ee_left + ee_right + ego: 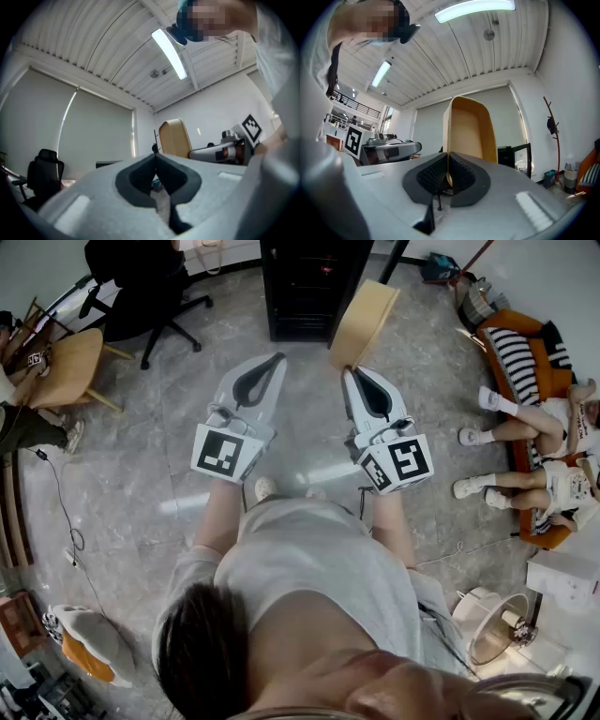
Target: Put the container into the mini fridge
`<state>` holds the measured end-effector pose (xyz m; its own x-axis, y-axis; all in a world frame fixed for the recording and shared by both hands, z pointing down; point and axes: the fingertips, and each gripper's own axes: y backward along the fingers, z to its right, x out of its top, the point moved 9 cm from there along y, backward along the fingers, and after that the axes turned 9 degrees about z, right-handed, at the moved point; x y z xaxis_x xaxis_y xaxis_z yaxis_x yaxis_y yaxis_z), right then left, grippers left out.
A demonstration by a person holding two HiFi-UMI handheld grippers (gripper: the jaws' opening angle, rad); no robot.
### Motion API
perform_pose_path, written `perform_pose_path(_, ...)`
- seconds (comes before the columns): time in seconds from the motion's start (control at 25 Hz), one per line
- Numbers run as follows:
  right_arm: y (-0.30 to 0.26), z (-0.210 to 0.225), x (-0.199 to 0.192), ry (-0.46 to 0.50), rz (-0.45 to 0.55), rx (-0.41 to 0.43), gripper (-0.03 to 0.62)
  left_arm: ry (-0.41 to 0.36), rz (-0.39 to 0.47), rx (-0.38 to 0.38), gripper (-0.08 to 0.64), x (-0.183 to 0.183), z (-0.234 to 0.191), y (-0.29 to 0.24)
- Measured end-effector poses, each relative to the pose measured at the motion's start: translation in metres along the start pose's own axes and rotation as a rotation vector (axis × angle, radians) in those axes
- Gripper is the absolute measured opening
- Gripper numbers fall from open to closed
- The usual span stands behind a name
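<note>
My right gripper (349, 370) is shut on the rim of a tan rectangular container (364, 322), held out in front of me above the floor. In the right gripper view the container (470, 130) stands up from the closed jaws, its hollow side facing right. My left gripper (280, 357) is shut on nothing, level with the right one and to its left. A black mini fridge (309, 282) stands on the floor straight ahead with its door open; in the right gripper view the fridge (514, 160) shows just right of the container.
A black office chair (141, 287) stands at the far left by a wooden table (66, 367). On the right, people sit on an orange sofa (525, 362). A cable (61, 512) trails on the grey floor. A white fan (497, 624) sits at the lower right.
</note>
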<state>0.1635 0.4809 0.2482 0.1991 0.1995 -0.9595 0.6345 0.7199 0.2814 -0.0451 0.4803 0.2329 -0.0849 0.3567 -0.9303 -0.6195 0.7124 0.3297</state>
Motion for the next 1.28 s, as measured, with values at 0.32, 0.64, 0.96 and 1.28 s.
perform_pose_path(0.32, 0.010, 0.013, -0.001, -0.008, 0.003, 0.011, 0.005, 0.007, 0.018, 0.014, 0.000, 0.000, 0.014, -0.011)
perform_pose_path(0.64, 0.026, 0.035, -0.005, -0.021, 0.005, 0.031, 0.005, -0.017, 0.014, 0.035, 0.000, -0.007, 0.033, -0.024)
perform_pose_path(0.96, 0.025, 0.049, -0.019, -0.037, 0.010, 0.030, 0.005, -0.010, -0.006, 0.078, 0.002, -0.020, 0.030, -0.026)
perform_pose_path(1.28, -0.017, 0.073, -0.030, -0.045, 0.003, 0.010, 0.005, -0.016, 0.003, 0.051, 0.002, -0.039, -0.012, -0.059)
